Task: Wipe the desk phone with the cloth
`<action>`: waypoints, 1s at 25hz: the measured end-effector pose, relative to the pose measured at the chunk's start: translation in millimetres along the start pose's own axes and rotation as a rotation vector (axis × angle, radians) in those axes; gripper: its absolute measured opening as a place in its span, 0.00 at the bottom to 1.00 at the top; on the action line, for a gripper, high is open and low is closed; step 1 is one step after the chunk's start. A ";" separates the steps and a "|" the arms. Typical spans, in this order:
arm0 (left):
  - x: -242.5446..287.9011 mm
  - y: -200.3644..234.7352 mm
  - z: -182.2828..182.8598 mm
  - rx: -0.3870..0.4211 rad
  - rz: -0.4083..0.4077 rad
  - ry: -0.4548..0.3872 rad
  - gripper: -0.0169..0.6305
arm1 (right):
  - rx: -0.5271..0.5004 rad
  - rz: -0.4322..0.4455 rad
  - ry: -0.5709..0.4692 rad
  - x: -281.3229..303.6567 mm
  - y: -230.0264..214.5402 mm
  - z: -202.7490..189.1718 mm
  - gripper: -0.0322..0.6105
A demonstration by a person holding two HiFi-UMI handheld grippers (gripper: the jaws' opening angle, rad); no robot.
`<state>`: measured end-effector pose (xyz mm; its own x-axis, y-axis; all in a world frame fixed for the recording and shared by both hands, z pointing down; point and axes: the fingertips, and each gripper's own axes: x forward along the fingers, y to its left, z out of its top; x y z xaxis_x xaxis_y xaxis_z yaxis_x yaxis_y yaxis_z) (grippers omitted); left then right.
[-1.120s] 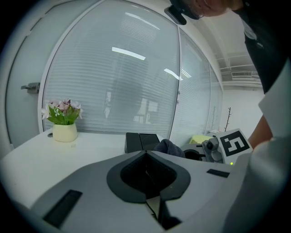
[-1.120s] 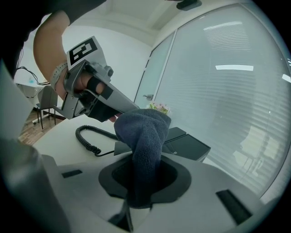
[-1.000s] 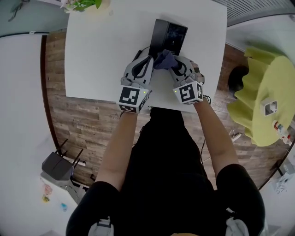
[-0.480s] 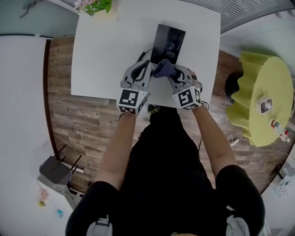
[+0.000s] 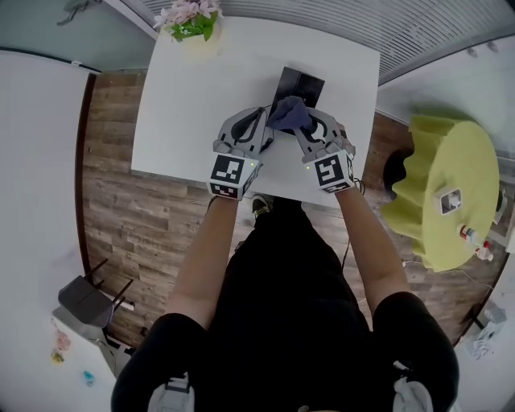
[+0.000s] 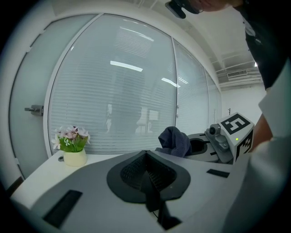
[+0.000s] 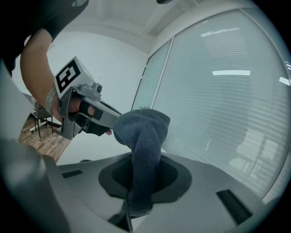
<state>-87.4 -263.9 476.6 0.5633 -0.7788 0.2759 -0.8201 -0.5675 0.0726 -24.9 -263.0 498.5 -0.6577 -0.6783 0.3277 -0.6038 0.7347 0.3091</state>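
The black desk phone (image 5: 301, 81) lies at the far right of the white table (image 5: 185, 105). A dark blue cloth (image 5: 288, 113) hangs over the phone's near end, with my right gripper (image 5: 301, 122) shut on it. In the right gripper view the cloth (image 7: 144, 141) stands bunched up out of the jaws of the right gripper (image 7: 138, 182). My left gripper (image 5: 259, 122) is just left of the cloth, beside the phone. Its jaws (image 6: 146, 157) are shut with nothing seen between them. From there the cloth (image 6: 175, 141) and the right gripper (image 6: 213, 143) show at the right.
A pot of pink flowers (image 5: 193, 24) stands at the table's far left corner, also as the flower pot (image 6: 72, 149). A glass wall with blinds (image 6: 122, 86) runs behind the table. A yellow-green covered round table (image 5: 438, 185) stands to the right, on wooden floor (image 5: 121, 201).
Both grippers have moved forward over the table, and the cloth now covers the phone's near end. The head view has shifted, so the table sits nearer the wall side.
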 end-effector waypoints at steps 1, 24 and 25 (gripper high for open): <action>2.7 2.2 1.9 -0.002 0.004 -0.004 0.04 | -0.002 -0.005 -0.004 4.4 -5.6 3.3 0.18; 68.4 41.8 -25.9 -0.051 0.044 0.045 0.04 | -0.033 -0.048 0.102 98.7 -72.1 -61.2 0.18; 69.5 41.7 -28.1 -0.053 0.043 0.048 0.04 | -0.069 -0.047 0.111 99.3 -69.3 -62.9 0.18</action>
<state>-85.3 -334.2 525.8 0.5227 -0.7879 0.3256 -0.8486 -0.5175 0.1098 -20.1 -381.6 565.9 -0.5732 -0.7113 0.4067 -0.5979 0.7025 0.3859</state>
